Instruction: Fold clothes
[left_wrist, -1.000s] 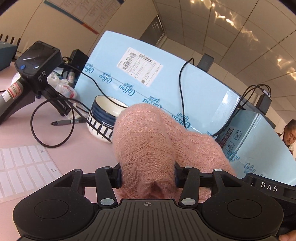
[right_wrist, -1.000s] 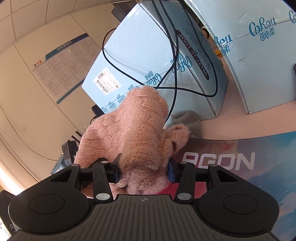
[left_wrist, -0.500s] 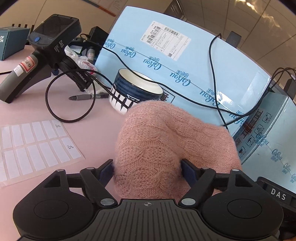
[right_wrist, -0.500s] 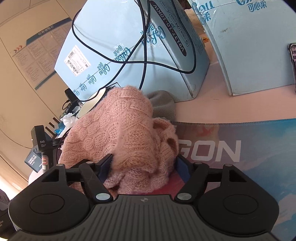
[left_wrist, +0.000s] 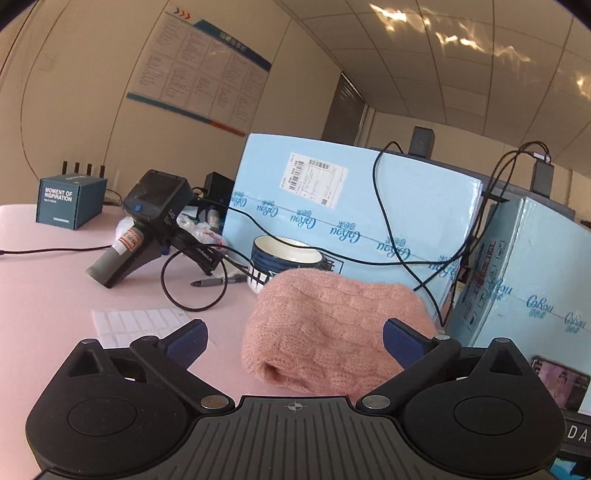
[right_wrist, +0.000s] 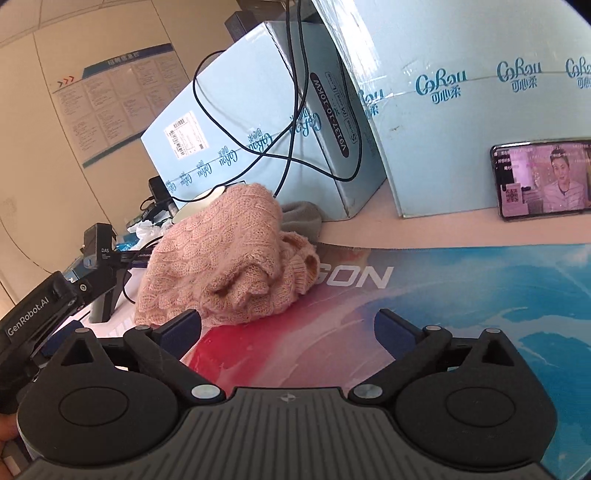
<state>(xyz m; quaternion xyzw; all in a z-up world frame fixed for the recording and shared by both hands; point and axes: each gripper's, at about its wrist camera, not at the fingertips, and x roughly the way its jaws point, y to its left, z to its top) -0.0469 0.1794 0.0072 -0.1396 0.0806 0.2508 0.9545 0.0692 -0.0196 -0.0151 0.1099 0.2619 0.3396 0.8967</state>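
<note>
A pink knitted sweater (left_wrist: 332, 325) lies folded in a thick bundle on the pink table (left_wrist: 48, 295), in front of the blue boxes. In the right wrist view the sweater (right_wrist: 229, 258) rests partly on the edge of a colourful desk mat (right_wrist: 443, 302). My left gripper (left_wrist: 293, 341) is open, its jaws wide apart just in front of the bundle and not touching it. My right gripper (right_wrist: 288, 328) is open and empty, a little back from the sweater over the mat. The left gripper's body (right_wrist: 37, 310) shows at the left edge of the right wrist view.
Light blue cardboard boxes (left_wrist: 354, 206) with black cables stand behind the sweater. A striped bowl (left_wrist: 280, 258), a pen, a black handheld device (left_wrist: 147, 229), a label sheet (left_wrist: 136, 321) and a small blue box (left_wrist: 70, 206) lie to the left. A phone (right_wrist: 543, 181) leans on a box at right. A grey cloth (right_wrist: 303, 221) sits behind the sweater.
Both grippers were shut on the sweater and held it up; they lowered it onto the table, opened, and drew back. The sweater now lies free as a folded bundle.
</note>
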